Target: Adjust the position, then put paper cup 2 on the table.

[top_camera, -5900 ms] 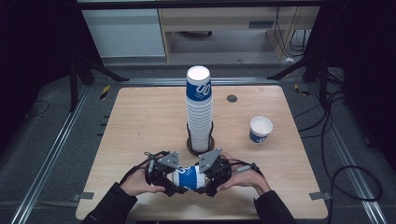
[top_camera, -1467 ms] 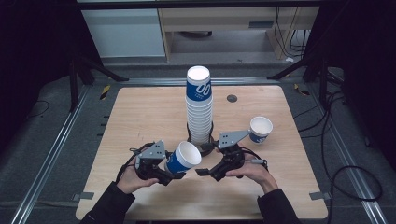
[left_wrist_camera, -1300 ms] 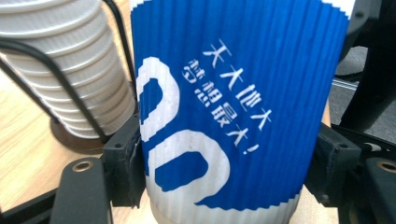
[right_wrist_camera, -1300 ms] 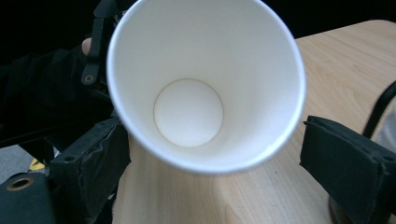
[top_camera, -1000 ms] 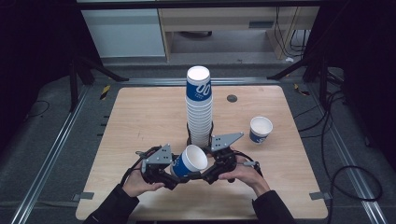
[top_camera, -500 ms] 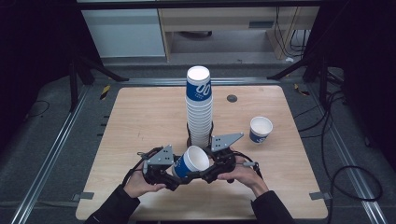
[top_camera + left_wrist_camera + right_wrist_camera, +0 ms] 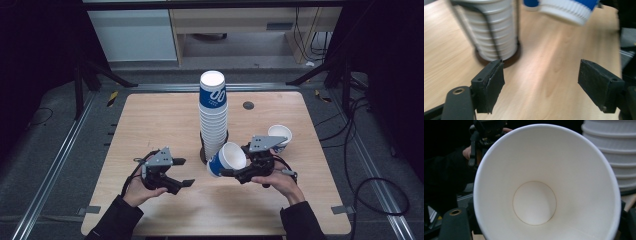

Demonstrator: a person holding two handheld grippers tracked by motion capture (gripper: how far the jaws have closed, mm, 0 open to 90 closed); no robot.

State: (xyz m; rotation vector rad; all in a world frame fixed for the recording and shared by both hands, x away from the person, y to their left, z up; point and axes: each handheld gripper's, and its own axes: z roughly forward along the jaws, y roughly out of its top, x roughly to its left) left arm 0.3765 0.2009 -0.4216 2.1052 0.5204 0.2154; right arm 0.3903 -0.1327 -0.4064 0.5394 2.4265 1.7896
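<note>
A tall stack of white and blue paper cups [image 7: 213, 115] stands mid-table on a dark round base. My right gripper [image 7: 231, 169] is shut on a single blue and white cup [image 7: 227, 158], held tilted just right of the stack's foot. In the right gripper view that cup's [image 7: 544, 185] white inside faces the camera, with the stack [image 7: 611, 150] behind it on the right. My left gripper [image 7: 183, 172] is open with nothing in it, left of the stack. In the left gripper view the left gripper's [image 7: 541, 85] jaws stand wide apart over bare wood, with the stack [image 7: 491, 32] and held cup [image 7: 571, 10] beyond.
Another single cup [image 7: 279, 136] stands upright on the wooden table [image 7: 150, 125] behind the right gripper. A small dark disc [image 7: 248, 105] lies at the back right of the stack. Metal rails and cables run along the table's sides.
The cup has passed from the left gripper to the right one. The left gripper opened and drew back left; the right moved right with the cup.
</note>
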